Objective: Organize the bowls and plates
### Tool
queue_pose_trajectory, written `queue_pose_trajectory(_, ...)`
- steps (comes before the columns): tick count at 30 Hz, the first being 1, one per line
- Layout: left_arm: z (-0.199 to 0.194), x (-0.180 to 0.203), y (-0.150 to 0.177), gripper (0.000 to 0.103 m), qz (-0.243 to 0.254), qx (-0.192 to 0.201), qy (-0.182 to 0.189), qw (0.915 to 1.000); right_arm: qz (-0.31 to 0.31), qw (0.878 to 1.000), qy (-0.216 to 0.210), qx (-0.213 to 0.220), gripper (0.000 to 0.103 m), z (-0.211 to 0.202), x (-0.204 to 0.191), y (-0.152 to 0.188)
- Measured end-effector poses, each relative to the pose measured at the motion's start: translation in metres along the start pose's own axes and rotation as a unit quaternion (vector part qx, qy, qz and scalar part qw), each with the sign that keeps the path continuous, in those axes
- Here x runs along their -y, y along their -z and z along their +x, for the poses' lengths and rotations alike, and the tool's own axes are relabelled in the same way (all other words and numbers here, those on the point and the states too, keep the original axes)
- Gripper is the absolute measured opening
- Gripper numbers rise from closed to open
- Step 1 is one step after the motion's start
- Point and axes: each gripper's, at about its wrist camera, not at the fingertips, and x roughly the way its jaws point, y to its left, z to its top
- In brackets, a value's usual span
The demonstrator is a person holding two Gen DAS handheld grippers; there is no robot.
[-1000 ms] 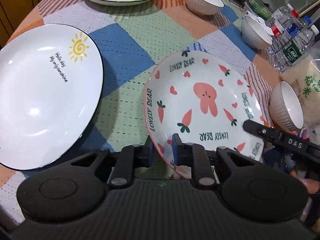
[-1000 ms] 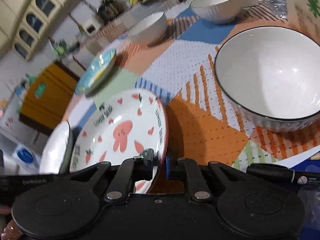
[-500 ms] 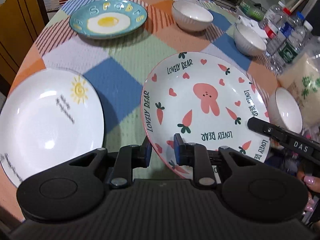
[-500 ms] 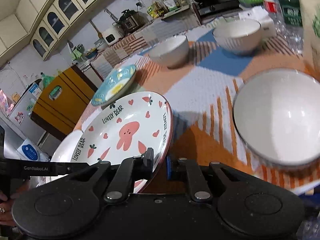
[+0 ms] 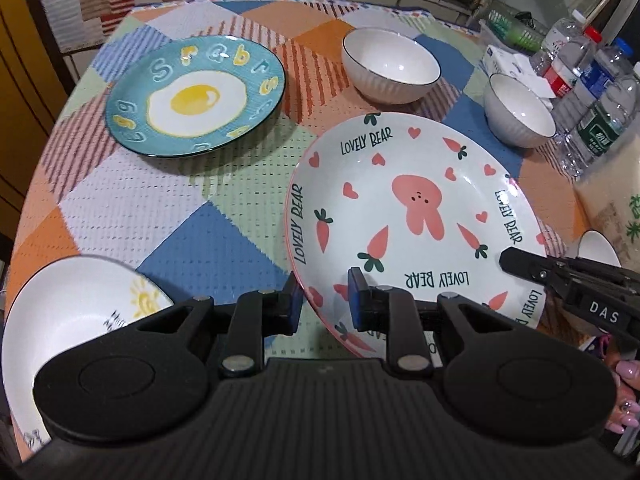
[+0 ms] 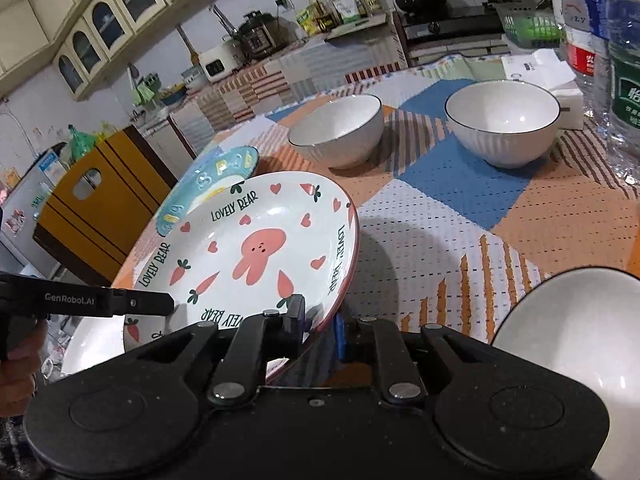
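Three plates and three bowls are out, and as far as I can see none is stacked yet, so I judge the job barely begun. I have the rabbit plate (image 5: 412, 216) pinched by its rim on two sides: my left gripper (image 5: 324, 304) clamps the near edge, one finger under and one over the rim, and my right gripper (image 6: 318, 330) holds the opposite edge the same way. Both sets of fingers are narrow, closed on that rim. The plate hangs tilted above the surface (image 5: 132, 208), clear of the cloth, its shadow on the cloth beneath it.

The egg plate (image 5: 196, 94) lies flat on the far left of the surface, well apart from what I carry. The sun plate (image 5: 76, 320) sits at the near left edge, partly out of view. Two white bowls (image 5: 390, 66) (image 5: 518, 110) stand apart at the far side near the water bottles (image 5: 592, 92), and a third bowl (image 6: 572, 340) rests near my right gripper.

Left to do, by my reckoning: set this plate on another, gather the third plate, then nest the bowls.
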Motion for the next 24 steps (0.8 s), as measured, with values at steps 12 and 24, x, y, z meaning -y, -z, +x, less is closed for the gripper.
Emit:
queue_pose_trajectory(12, 0.048, -0.006, -0.014, 0.029, -0.018, -0.043, 0.012, 0.9988, -0.069, 0.989, 0.09, -0.09, 0.026, 0.043, -0.019, -0.03)
queue_pose_trajectory(24, 0.022, -0.007, -0.013, 0.027, -0.006, -0.057, 0.019, 0.9982, -0.099, 0.977, 0.156, -0.105, 0.037, 0.039, -0.035, -0.021)
